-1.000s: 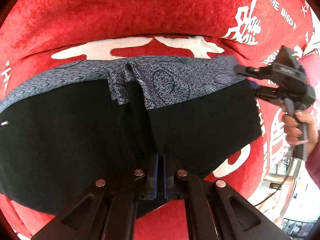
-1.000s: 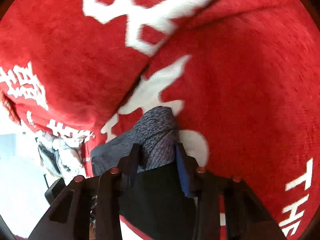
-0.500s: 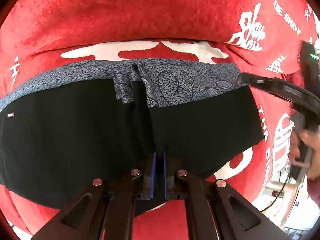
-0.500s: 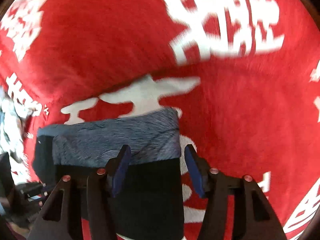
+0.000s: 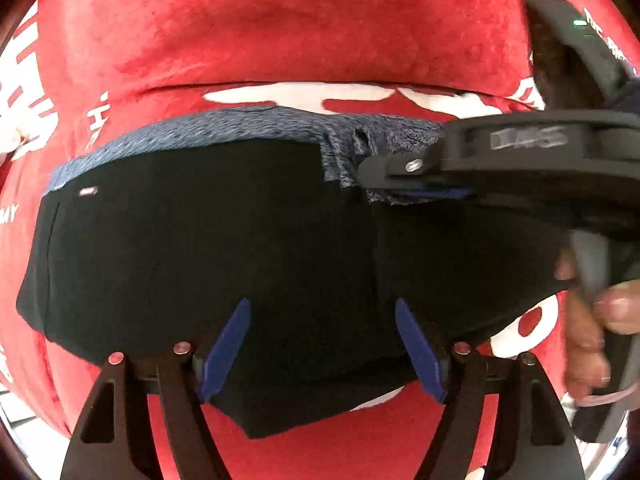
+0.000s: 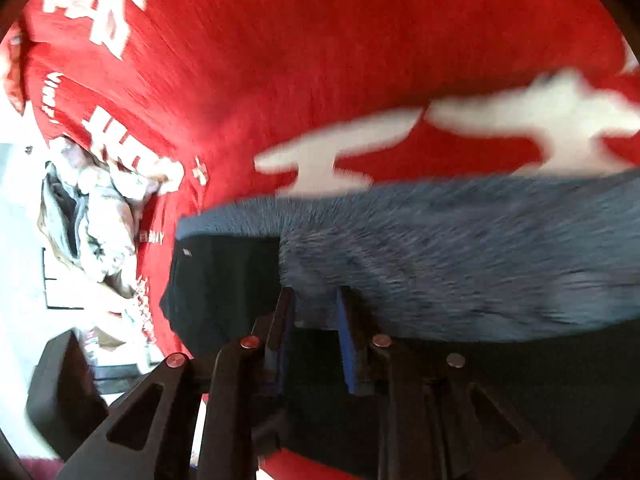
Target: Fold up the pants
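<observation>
The black pants (image 5: 200, 248) with a blue-grey patterned waistband (image 5: 224, 128) lie spread on the red cloth. My left gripper (image 5: 322, 344) is open, its blue pads (image 5: 228, 344) apart over the near black edge. My right gripper (image 6: 314, 320) reaches in from the right in the left wrist view (image 5: 384, 180) and pinches the waistband fold (image 6: 400, 248). In the right wrist view the jaws stand close together on the blurred patterned fabric, with black pants fabric (image 6: 224, 280) to the left.
A red plush cloth with white lettering (image 5: 320, 40) covers the surface. A heap of pale crumpled clothes (image 6: 100, 216) lies off the cloth's left edge in the right wrist view. A person's hand (image 5: 600, 320) holds the right gripper's handle.
My left gripper opened and let go of the black fabric. My right gripper swung leftward across the pants and closed on the waistband fold near the middle.
</observation>
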### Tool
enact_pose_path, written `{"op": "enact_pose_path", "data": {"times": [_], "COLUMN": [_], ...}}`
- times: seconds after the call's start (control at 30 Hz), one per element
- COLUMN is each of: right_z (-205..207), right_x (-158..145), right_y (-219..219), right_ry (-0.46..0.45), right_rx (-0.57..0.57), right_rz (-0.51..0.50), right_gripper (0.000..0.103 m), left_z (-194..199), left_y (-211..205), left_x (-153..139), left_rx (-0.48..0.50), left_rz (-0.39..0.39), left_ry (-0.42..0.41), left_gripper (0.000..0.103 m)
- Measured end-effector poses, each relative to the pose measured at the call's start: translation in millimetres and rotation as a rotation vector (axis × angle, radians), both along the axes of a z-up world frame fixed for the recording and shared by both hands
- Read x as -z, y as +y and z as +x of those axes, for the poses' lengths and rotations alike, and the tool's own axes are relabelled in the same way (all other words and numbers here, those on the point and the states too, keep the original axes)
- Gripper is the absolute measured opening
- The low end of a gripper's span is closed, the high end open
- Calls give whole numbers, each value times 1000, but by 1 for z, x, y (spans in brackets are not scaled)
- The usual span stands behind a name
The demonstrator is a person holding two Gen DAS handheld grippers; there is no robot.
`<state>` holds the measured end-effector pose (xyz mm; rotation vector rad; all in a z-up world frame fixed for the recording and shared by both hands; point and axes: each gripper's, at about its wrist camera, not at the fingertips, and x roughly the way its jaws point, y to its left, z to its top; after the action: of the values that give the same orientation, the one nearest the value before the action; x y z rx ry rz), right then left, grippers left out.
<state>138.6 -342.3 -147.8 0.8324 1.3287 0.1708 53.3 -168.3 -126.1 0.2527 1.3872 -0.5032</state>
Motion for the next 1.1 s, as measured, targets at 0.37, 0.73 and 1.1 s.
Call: {"op": "enact_pose_path", "data": {"times": [0.37, 0.73, 1.1], "right_z": [-22, -77, -71], "right_x": [-33, -35, -46], "right_y": [18, 26, 55], "right_ry": [-34, 53, 33], "right_rx": [-85, -20, -91], "right_rz": [-36, -158, -263], "right_gripper": [23, 25, 64], "left_z": [0, -4, -6], "left_y": [24, 34, 61], "left_x": [2, 5, 6], "left_rx": [-57, -74, -120], "left_rz": [42, 91, 94], "left_ry": [5, 33, 52], "left_gripper": [76, 76, 103]}}
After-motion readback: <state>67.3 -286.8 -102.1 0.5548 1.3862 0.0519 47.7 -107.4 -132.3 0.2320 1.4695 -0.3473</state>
